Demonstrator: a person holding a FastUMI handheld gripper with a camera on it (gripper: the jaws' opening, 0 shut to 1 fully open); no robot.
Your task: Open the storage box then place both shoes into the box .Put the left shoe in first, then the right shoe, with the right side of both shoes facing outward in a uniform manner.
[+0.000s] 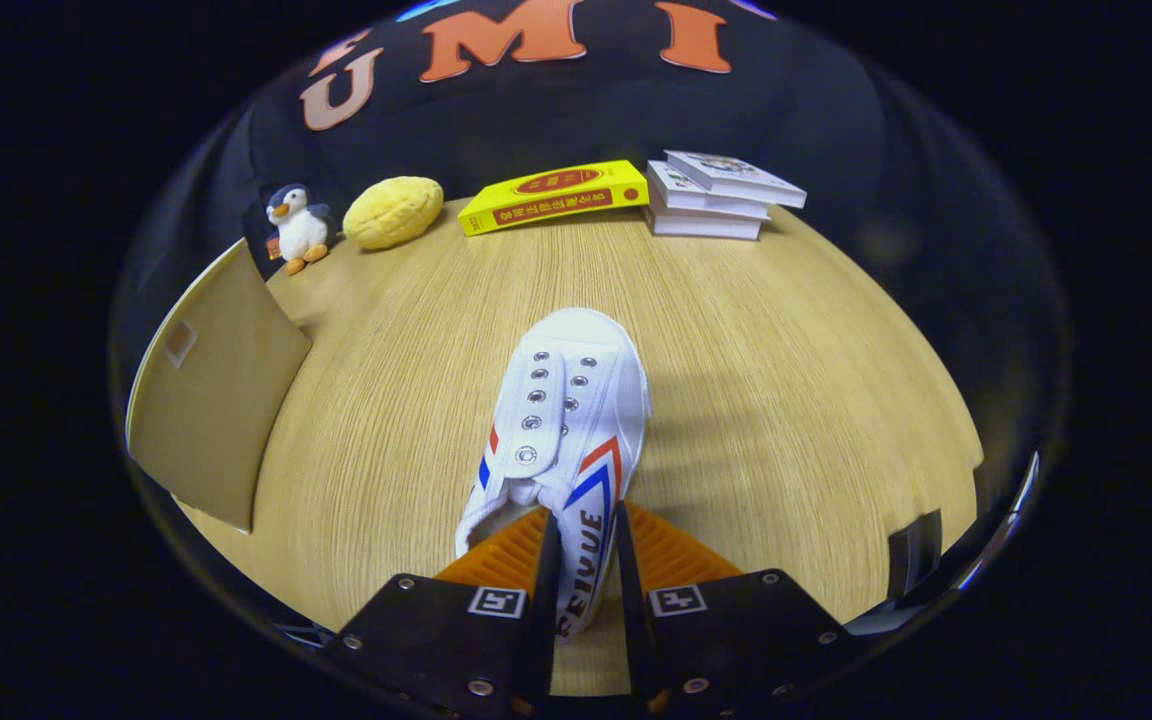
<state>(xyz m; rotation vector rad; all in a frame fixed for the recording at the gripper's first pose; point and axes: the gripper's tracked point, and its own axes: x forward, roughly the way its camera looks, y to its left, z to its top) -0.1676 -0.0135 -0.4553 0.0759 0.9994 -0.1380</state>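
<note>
While fingers [584,560] pinch its canvas side, white shoe [566,420] hangs.

Bright, even light on the counter [786,400]; the shoe [566,420] casts a soft shadow rightward. Fisheye bending and dimness toward the rim.

Shoe's [564,420] heel — hidden between the fingers [536,560] — cardboard panel [211,385] cut off.

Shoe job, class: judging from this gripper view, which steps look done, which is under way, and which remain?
Done: the box, left of the fingers, has its lid raised. Under way: the gripper is shut on the side wall of one white shoe, toe pointing away over the table. Whether it is the left or right shoe I cannot tell. Left: getting this shoe into the box, then the second one.
</note>
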